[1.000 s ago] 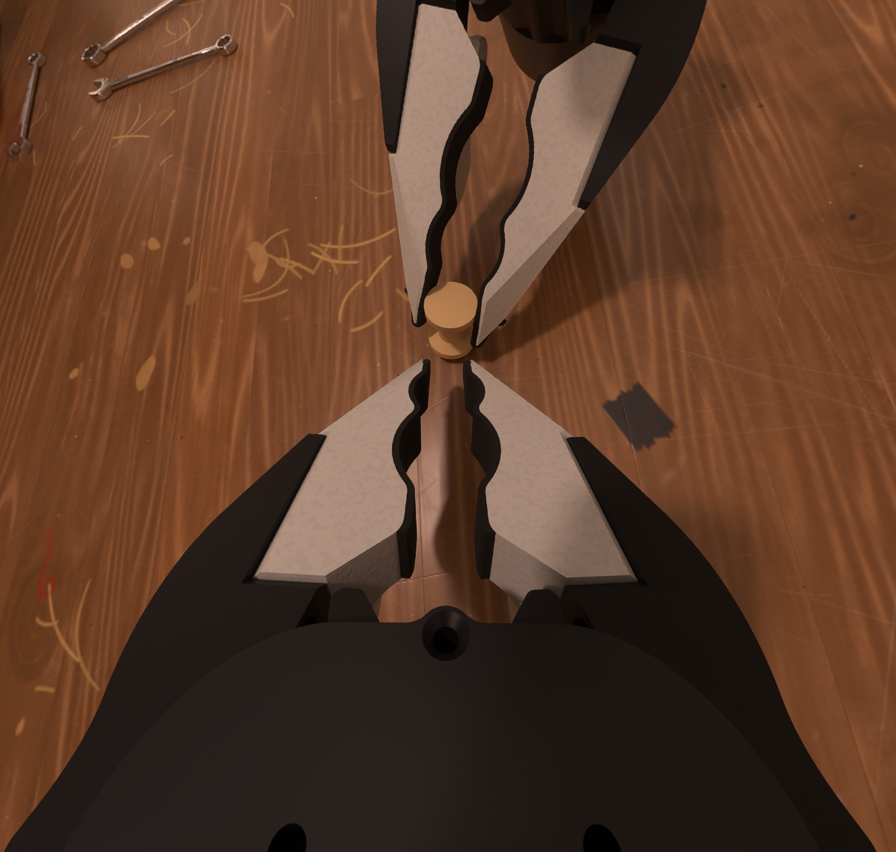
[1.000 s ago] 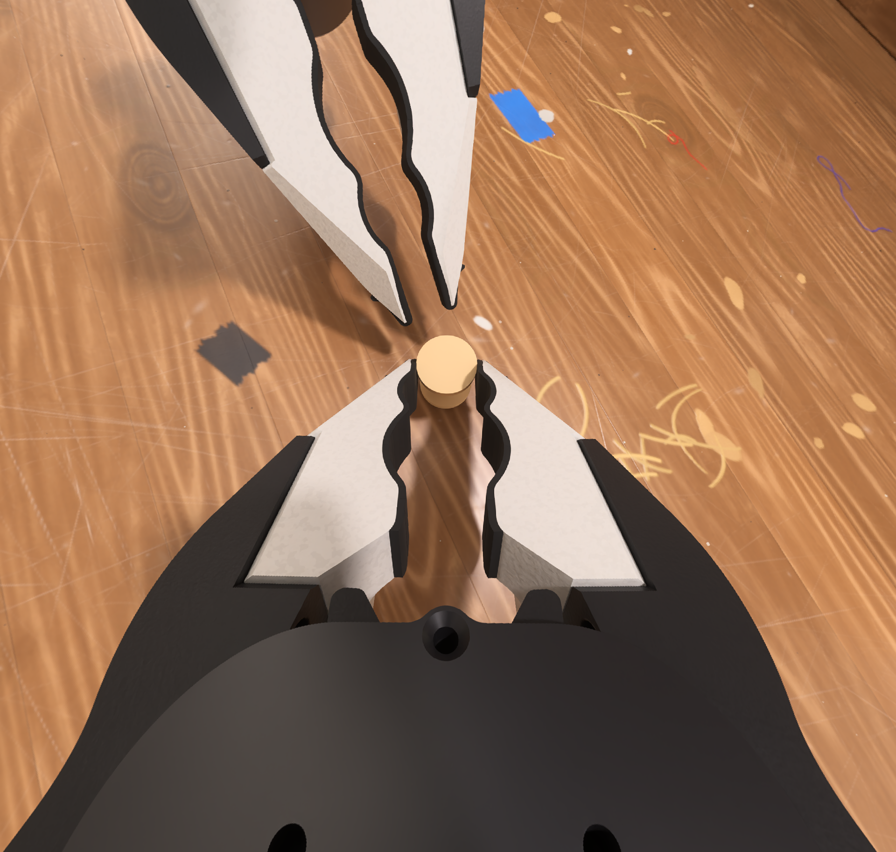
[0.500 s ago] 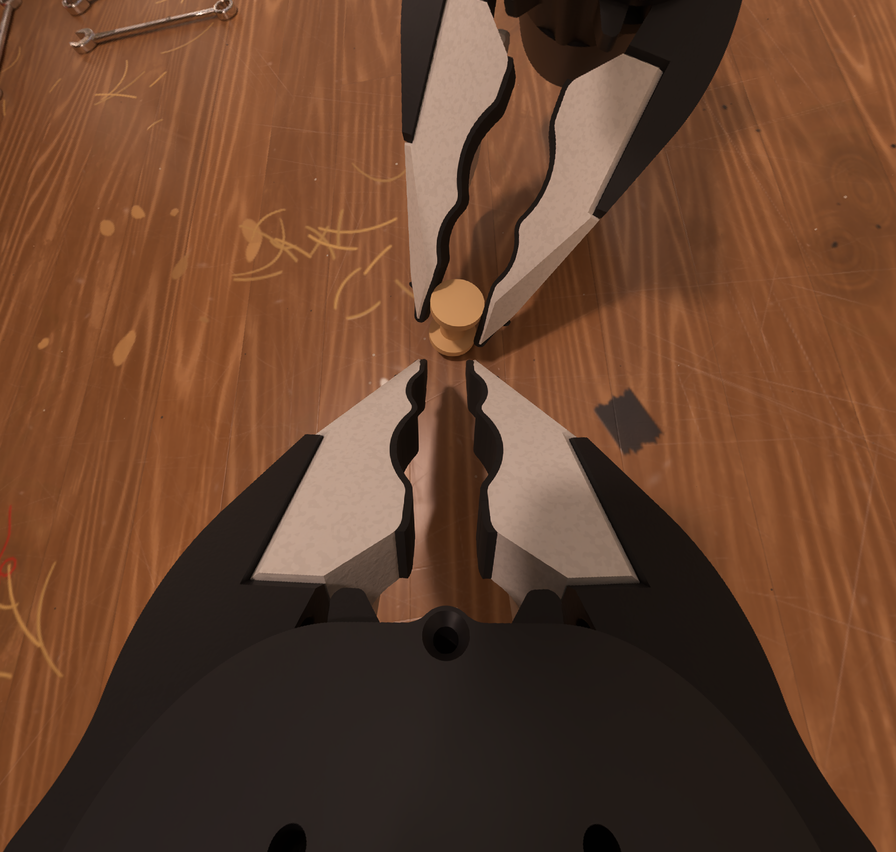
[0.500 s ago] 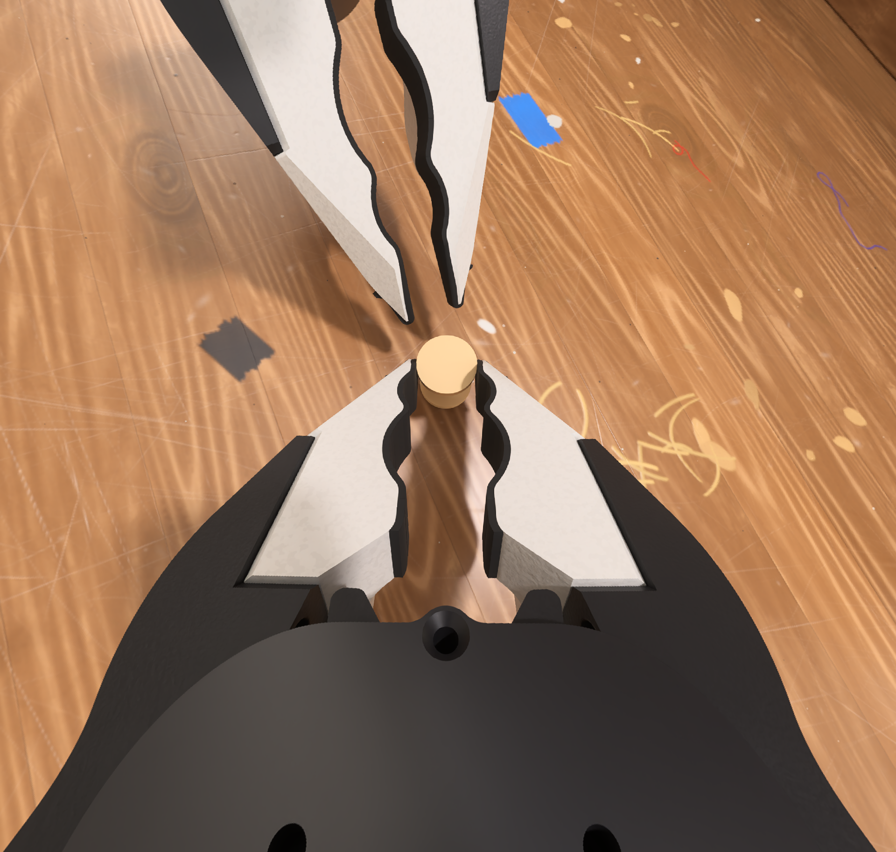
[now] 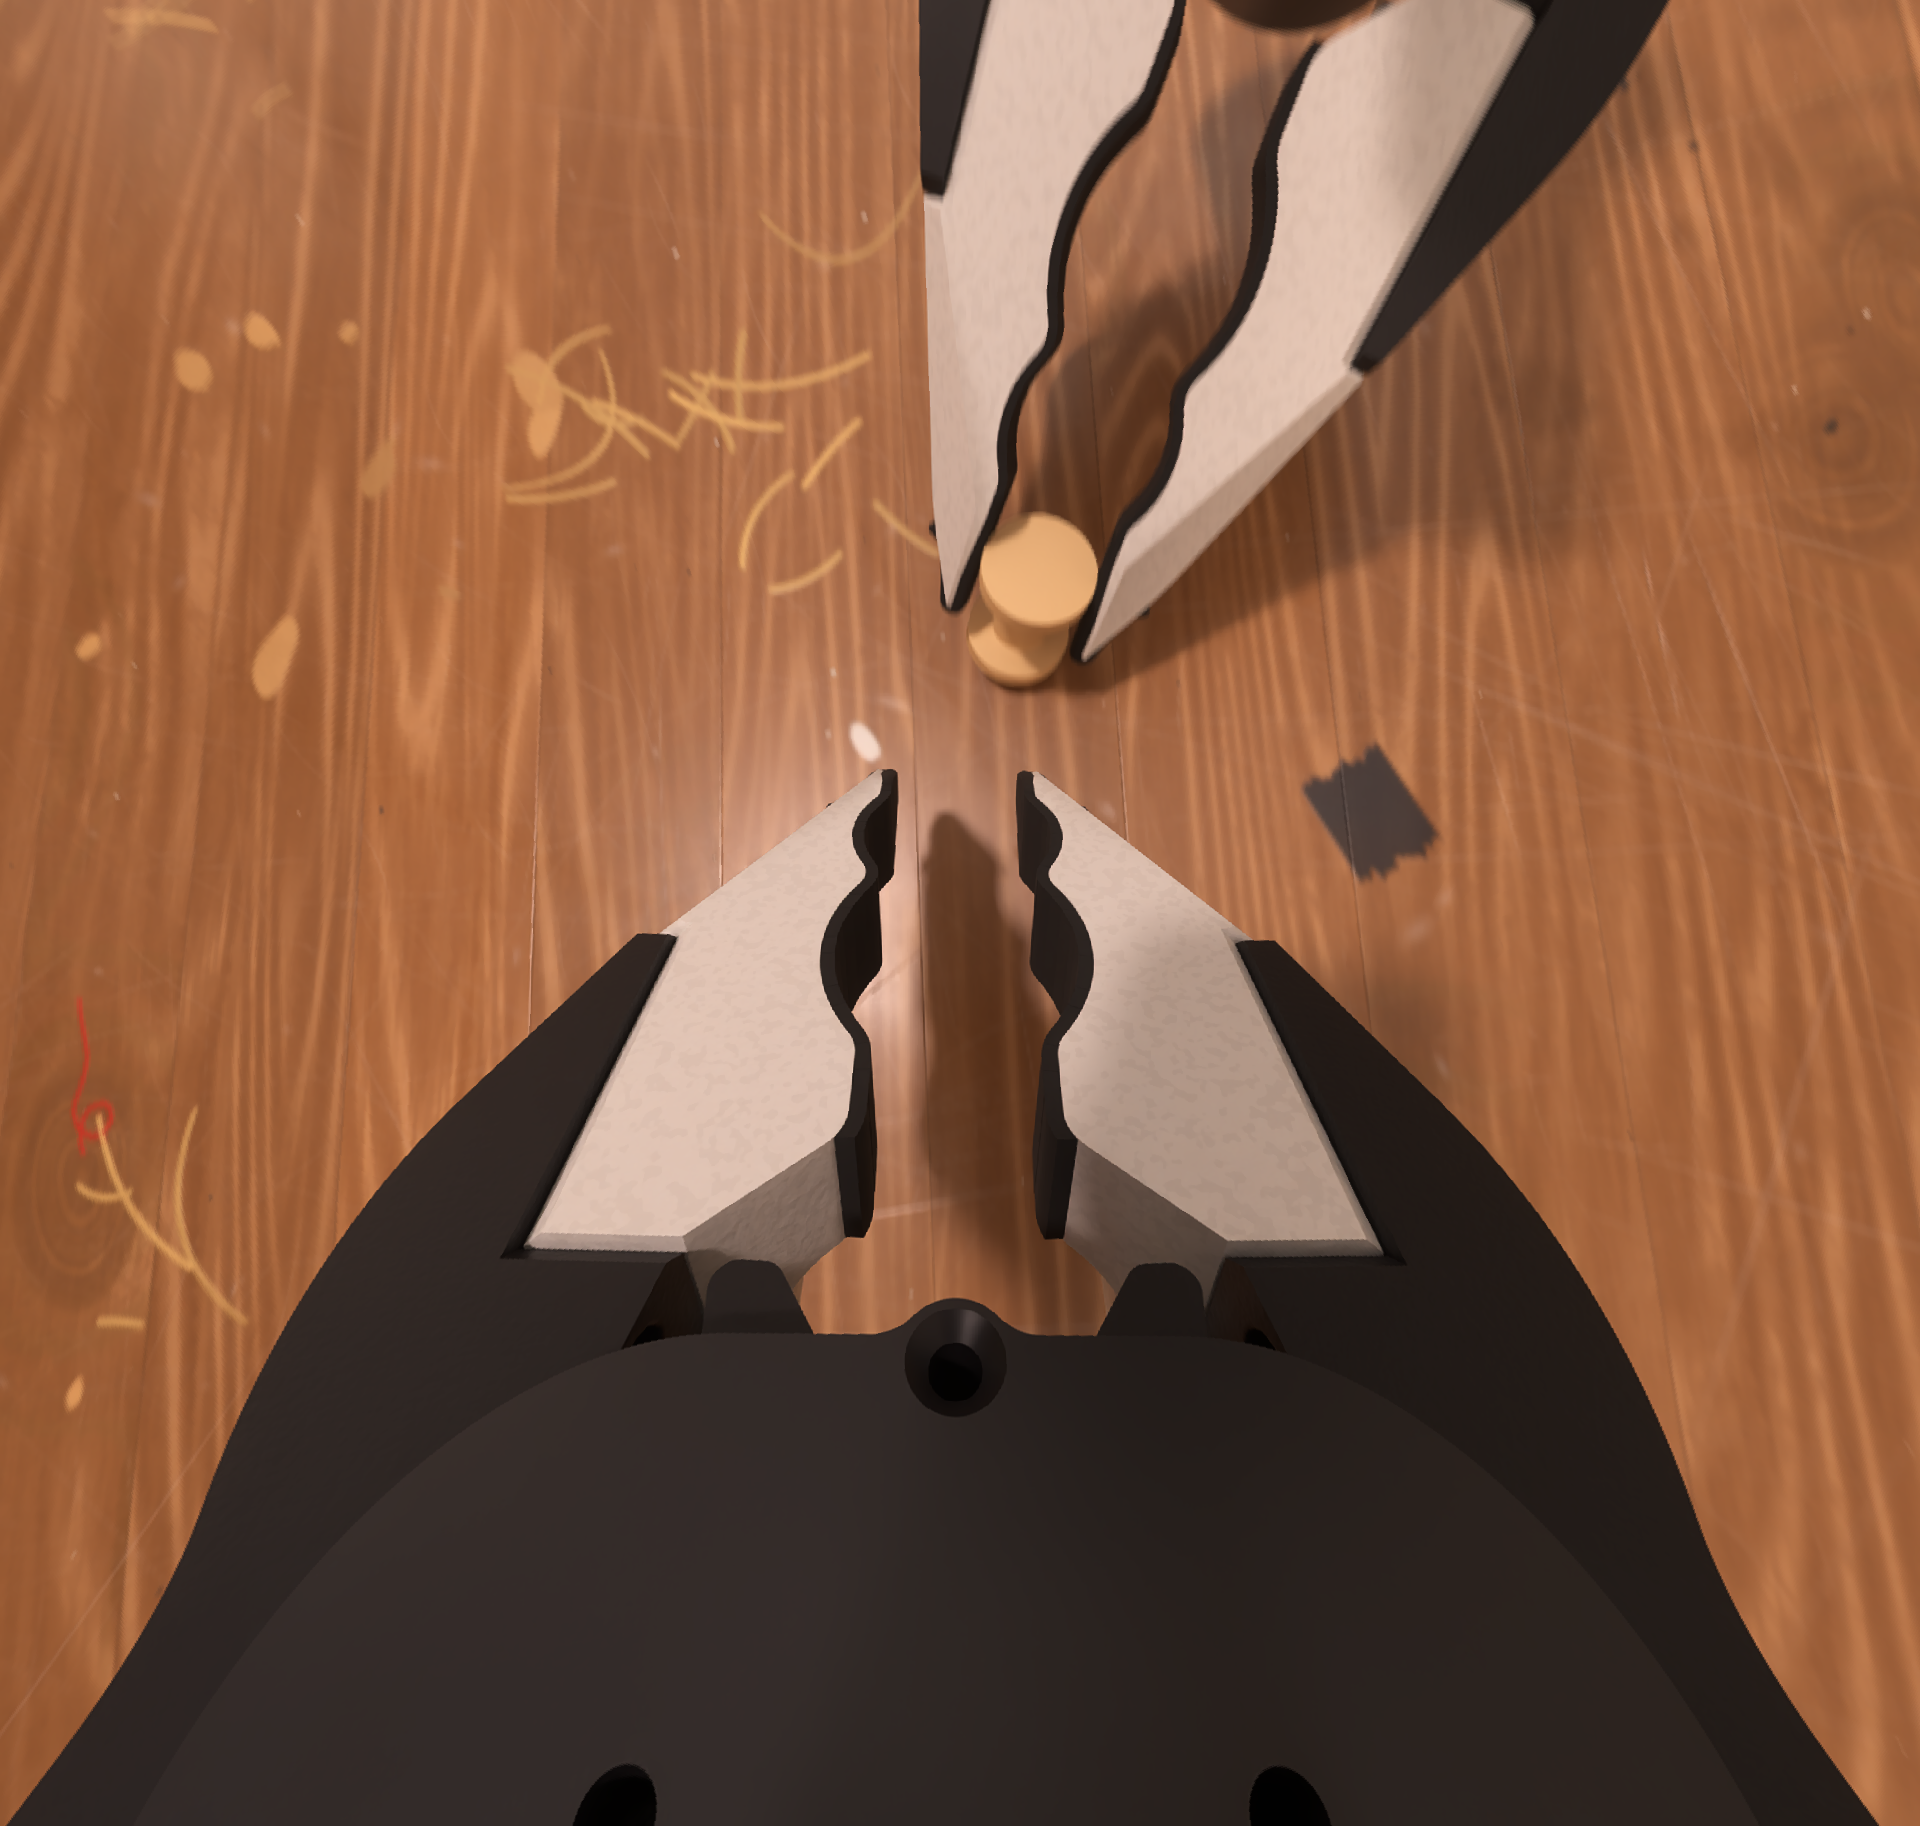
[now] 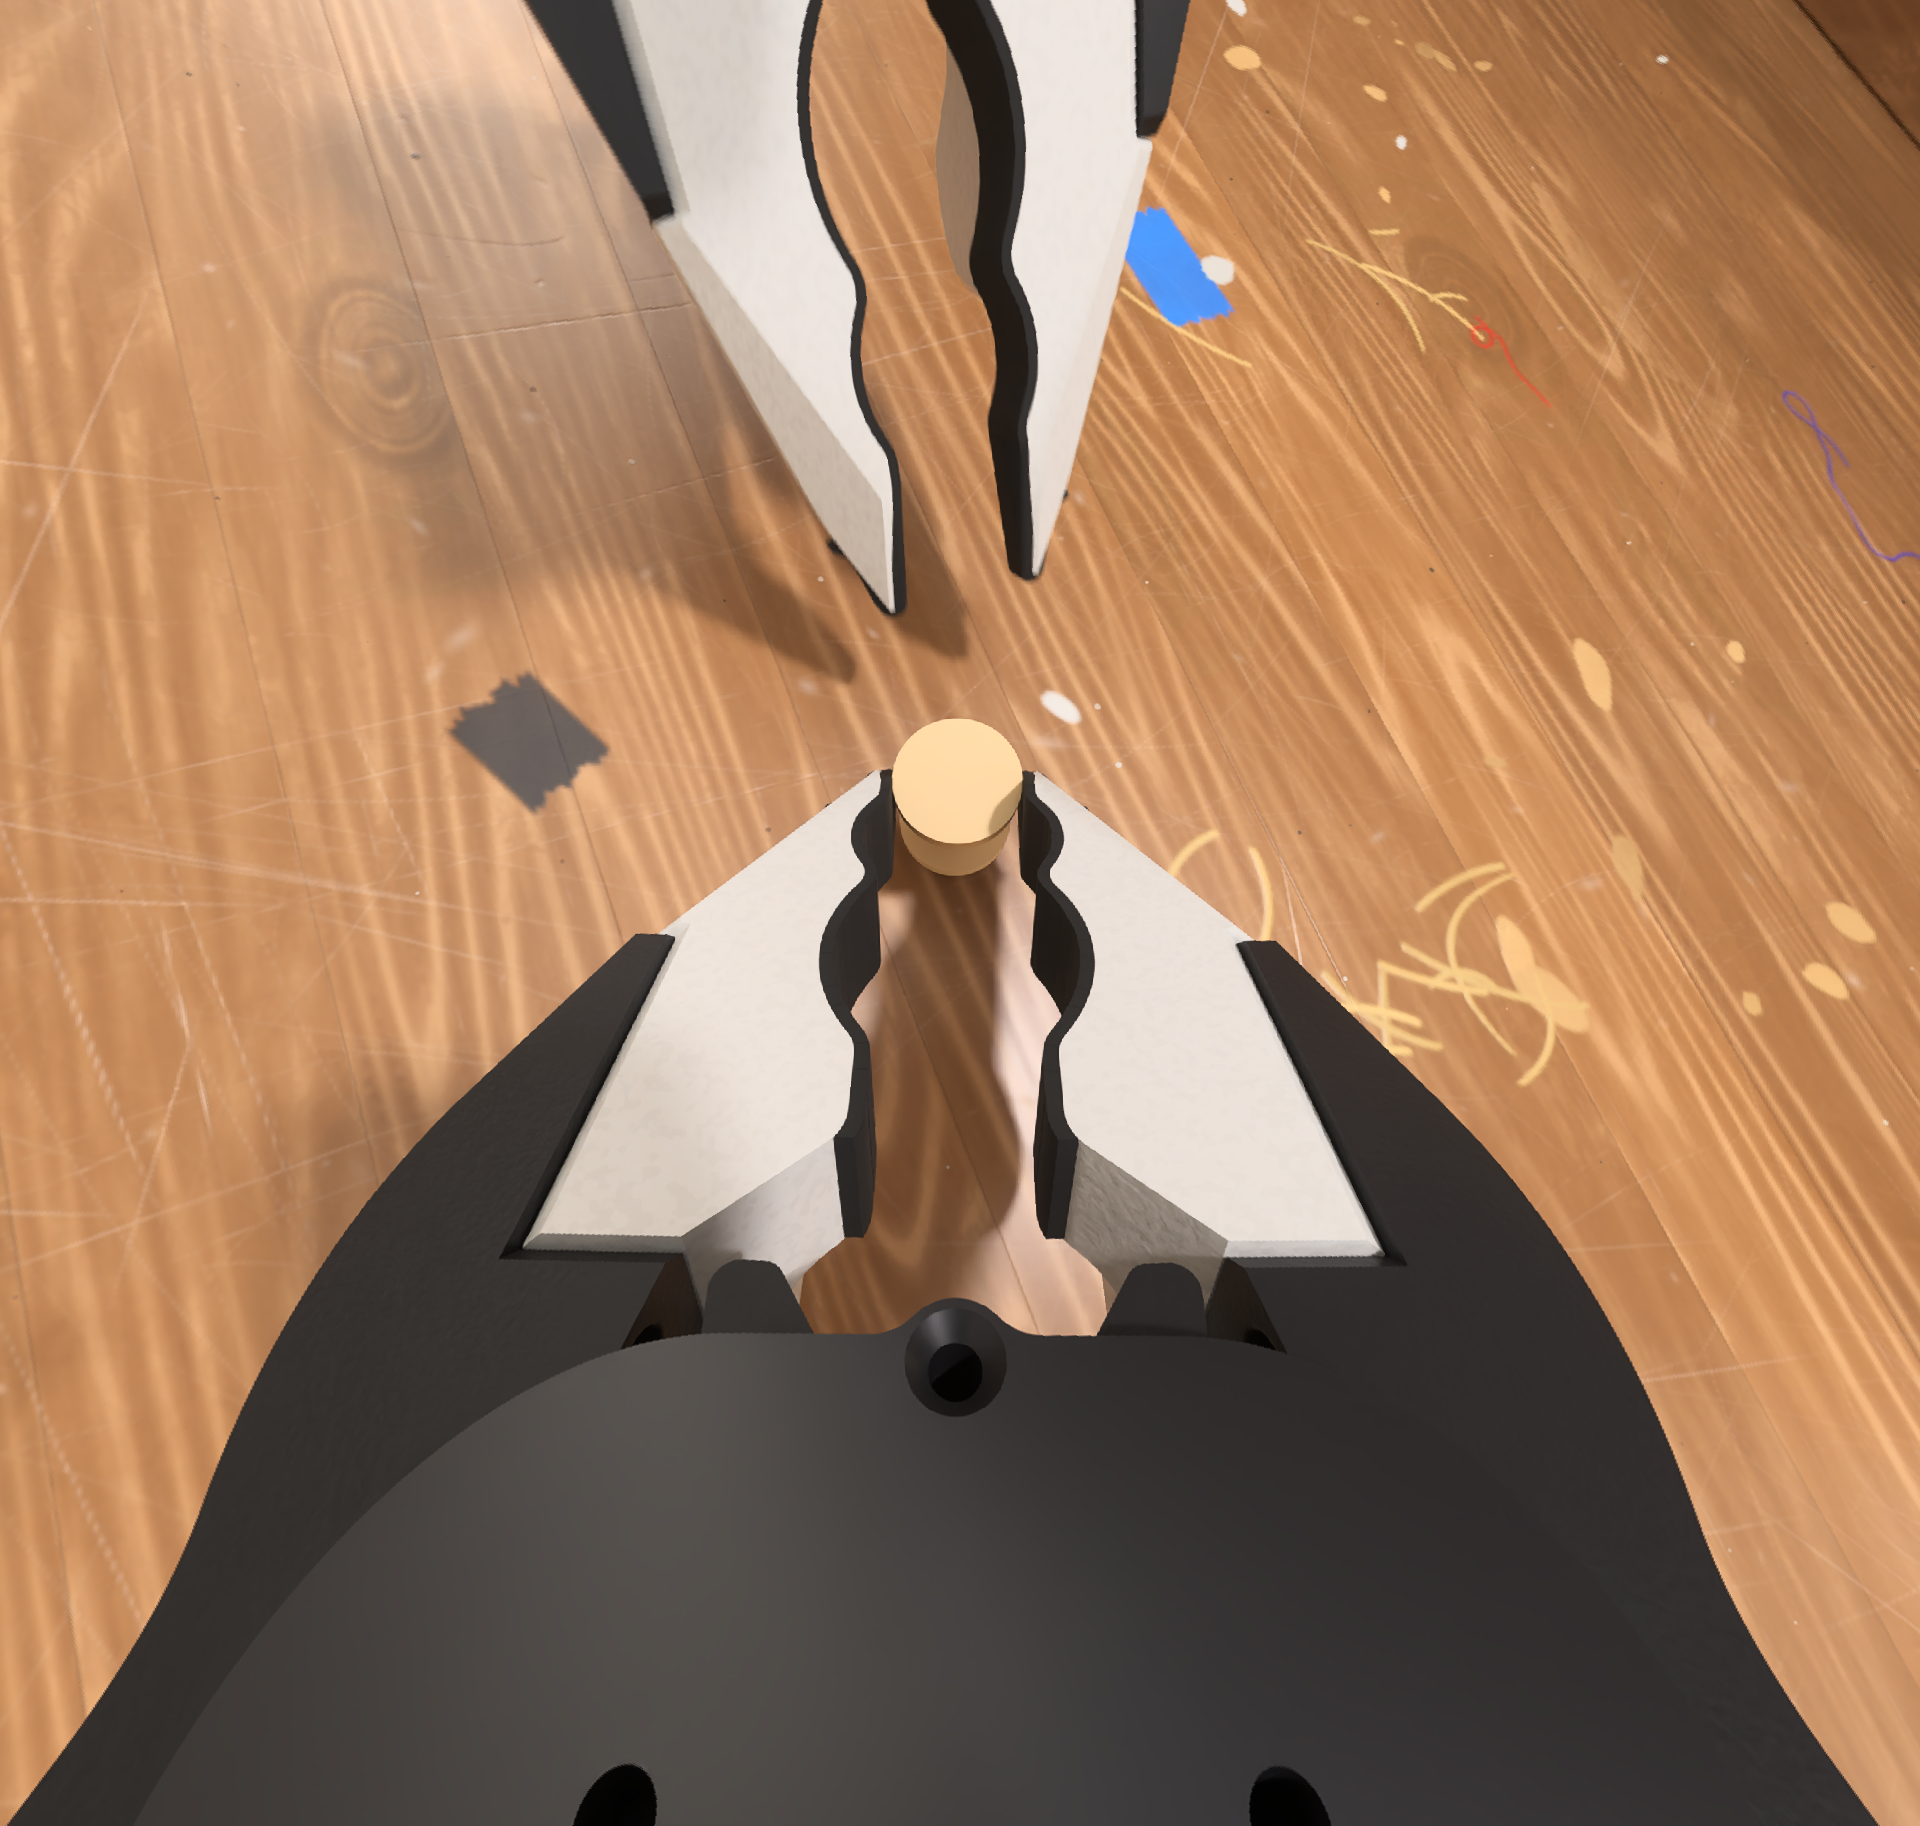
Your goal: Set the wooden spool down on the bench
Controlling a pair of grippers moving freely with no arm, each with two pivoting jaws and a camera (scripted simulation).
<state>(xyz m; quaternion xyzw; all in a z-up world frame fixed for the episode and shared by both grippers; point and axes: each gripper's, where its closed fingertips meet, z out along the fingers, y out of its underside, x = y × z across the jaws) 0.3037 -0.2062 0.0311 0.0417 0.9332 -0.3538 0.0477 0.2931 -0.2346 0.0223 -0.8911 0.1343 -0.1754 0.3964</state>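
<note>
Wooden spool (image 6: pixel 957 797), pale tan, stands upright between the tips of the right tongs (image 6: pixel 957 789), whose two pads press against its upper flange from either side. In the left wrist view the same spool (image 5: pixel 1029 600) shows its lower flange at or just above the table (image 5: pixel 416 737); contact with the surface cannot be confirmed. The right tongs (image 5: pixel 1023 623) reach down steeply from above in that view and are clamped on the spool.

Left tongs (image 5: pixel 956 789) hold nothing; the fingers stand slightly apart with bare table visible between them. They sit near the spool but clear of it, tips pointing toward it. In the right wrist view the left tongs (image 6: pixel 961 581) hang beyond the spool, tips close to the table.

Surface findings: a dark grey patch of tape (image 5: pixel 1369 826) lies just beside the spool, a blue patch of tape (image 6: pixel 1179 270) farther off behind the left tongs. Pale shavings (image 5: pixel 665 415) and paint flecks (image 6: pixel 1590 673) are scattered on the planks.
</note>
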